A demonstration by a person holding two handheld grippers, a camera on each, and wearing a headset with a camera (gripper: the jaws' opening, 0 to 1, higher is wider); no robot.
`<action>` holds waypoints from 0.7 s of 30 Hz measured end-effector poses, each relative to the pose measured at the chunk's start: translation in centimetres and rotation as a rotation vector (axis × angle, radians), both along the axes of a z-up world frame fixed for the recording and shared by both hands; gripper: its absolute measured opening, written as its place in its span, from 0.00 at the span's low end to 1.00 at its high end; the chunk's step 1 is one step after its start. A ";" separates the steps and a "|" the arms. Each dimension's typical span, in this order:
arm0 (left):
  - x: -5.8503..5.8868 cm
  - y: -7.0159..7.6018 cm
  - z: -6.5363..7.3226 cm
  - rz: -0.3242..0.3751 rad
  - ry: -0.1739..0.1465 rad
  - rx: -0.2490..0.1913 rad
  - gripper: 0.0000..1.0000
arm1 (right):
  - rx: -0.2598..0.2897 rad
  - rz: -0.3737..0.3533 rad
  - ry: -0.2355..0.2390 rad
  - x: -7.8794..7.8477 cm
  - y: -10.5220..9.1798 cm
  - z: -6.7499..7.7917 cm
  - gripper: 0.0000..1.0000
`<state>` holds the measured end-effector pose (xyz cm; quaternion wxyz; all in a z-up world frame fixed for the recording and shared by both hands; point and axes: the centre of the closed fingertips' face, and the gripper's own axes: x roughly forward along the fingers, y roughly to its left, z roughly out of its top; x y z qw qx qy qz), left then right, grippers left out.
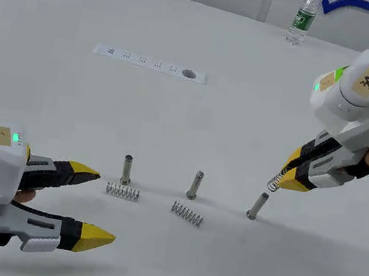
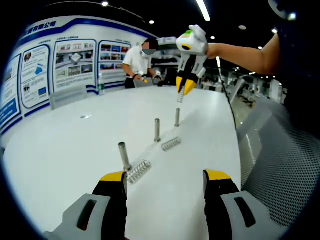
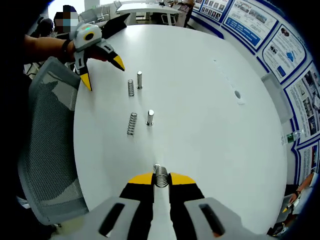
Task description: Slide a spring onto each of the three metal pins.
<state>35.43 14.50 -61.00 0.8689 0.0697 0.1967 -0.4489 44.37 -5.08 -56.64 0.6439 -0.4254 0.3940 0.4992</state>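
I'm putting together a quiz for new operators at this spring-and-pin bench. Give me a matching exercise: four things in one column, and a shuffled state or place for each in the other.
Things:
1. left tool
2. right tool
3. middle pin
4. water bottle

States or places:
A. stands near the far edge of the table
B. shut on a spring
C. open, holding nothing
D. upright and bare, with a loose spring lying near it

Pairs: 1-C, 2-B, 3-D, 4-A
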 end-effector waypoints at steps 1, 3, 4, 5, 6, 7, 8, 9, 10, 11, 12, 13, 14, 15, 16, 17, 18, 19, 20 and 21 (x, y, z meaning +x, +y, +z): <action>0.0 0.0 0.0 0.000 0.000 -0.002 0.63 | -0.013 0.004 0.002 0.1 -0.1 -0.3 0.12; 0.0 -0.1 0.0 0.001 0.000 -0.003 0.63 | -0.019 0.003 0.011 0.2 0.0 -0.5 0.12; 0.0 -0.1 0.1 0.001 -0.001 -0.003 0.63 | -0.020 0.003 0.014 0.3 0.0 -0.6 0.12; 0.0 0.0 0.1 0.002 -0.001 -0.005 0.63 | -0.024 0.002 0.020 0.3 0.0 -0.8 0.12; 0.0 0.0 0.1 0.003 0.000 -0.005 0.63 | -0.028 0.003 0.025 0.3 0.0 -0.9 0.12; 0.0 0.0 0.0 0.004 0.000 -0.003 0.63 | -0.032 0.005 0.031 0.3 0.0 -1.0 0.12; 0.0 0.1 0.0 0.005 0.001 -0.002 0.63 | -0.034 0.006 0.034 0.3 0.0 -1.1 0.12; 0.0 0.2 0.0 0.007 0.002 -0.002 0.63 | -0.038 0.007 0.039 0.2 0.0 -1.2 0.12; 0.0 0.2 0.0 0.008 0.002 -0.002 0.63 | -0.039 0.007 0.041 0.2 -0.1 -1.3 0.12; 0.0 0.3 0.0 0.010 0.002 -0.002 0.63 | -0.044 0.006 0.045 0.2 -0.1 -1.4 0.12; 0.0 0.3 0.0 0.010 0.002 -0.002 0.63 | -0.044 0.007 0.045 0.3 -0.1 -1.4 0.12; 0.0 0.3 0.0 0.011 0.003 -0.002 0.63 | -0.045 0.006 0.048 0.3 -0.1 -1.5 0.12; 0.0 0.3 0.0 0.011 0.003 -0.002 0.63 | -0.043 0.005 0.052 0.2 -0.1 -1.5 0.12; -0.1 0.4 -0.1 0.011 0.003 0.001 0.63 | -0.043 0.004 0.055 0.2 -0.1 -1.6 0.12; -0.1 0.3 -0.1 0.010 0.004 0.002 0.63 | -0.047 0.005 0.054 0.2 -0.2 -1.7 0.12; -0.1 0.3 -0.1 0.010 0.004 0.003 0.63 | -0.050 0.006 0.055 0.3 -0.2 -1.7 0.12; -0.1 0.3 -0.1 0.009 0.004 0.004 0.63 | -0.051 0.006 0.057 0.2 -0.2 -1.8 0.12; -0.1 0.3 -0.1 0.008 0.003 0.003 0.63 | -0.051 0.006 0.062 0.2 -0.2 -1.9 0.12; -0.1 0.3 0.0 0.008 0.003 0.003 0.63 | -0.052 0.006 0.063 0.2 -0.2 -2.0 0.12; 0.0 0.3 0.0 0.009 0.002 0.003 0.63 | -0.055 0.008 0.061 0.3 -0.2 -2.1 0.12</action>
